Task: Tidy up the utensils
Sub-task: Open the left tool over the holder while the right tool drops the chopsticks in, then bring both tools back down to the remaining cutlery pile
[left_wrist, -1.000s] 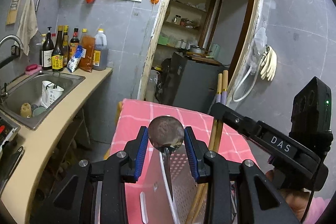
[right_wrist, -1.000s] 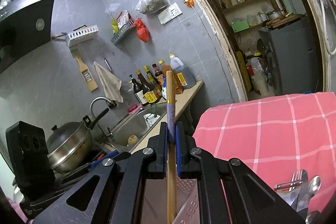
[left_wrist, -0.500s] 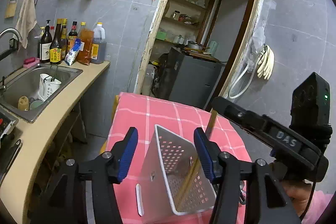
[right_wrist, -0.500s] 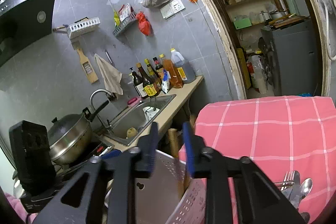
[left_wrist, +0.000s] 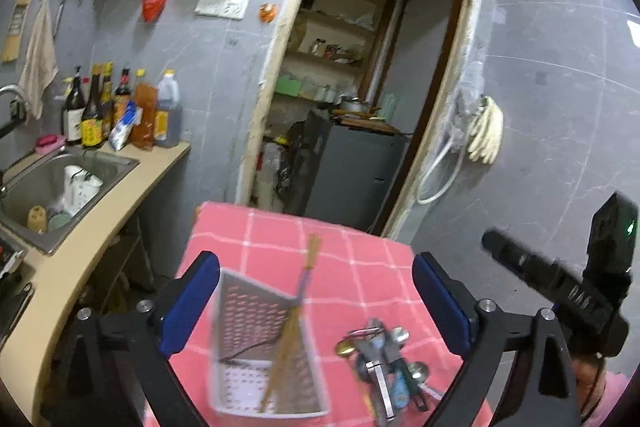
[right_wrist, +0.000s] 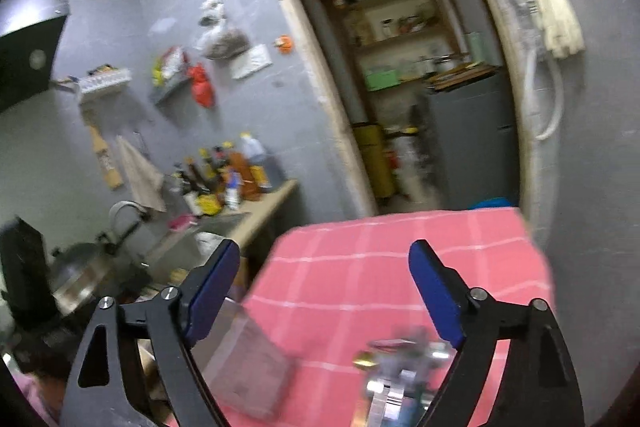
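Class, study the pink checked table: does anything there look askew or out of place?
Yes. The white perforated basket holds chopsticks that lean diagonally, tips poking over its far rim. Beside it, loose cutlery lies in a jumbled heap on the cloth rather than in the basket.

Light: you are working in soft, even indoor light; the grey wall (left_wrist: 560,67) is showing no hard shadows.
Blur: the right wrist view is smearing heavily; the utensil pile (right_wrist: 400,383) is unreadable.
Edges: both views are bending the door frame (left_wrist: 276,67), corners going black.
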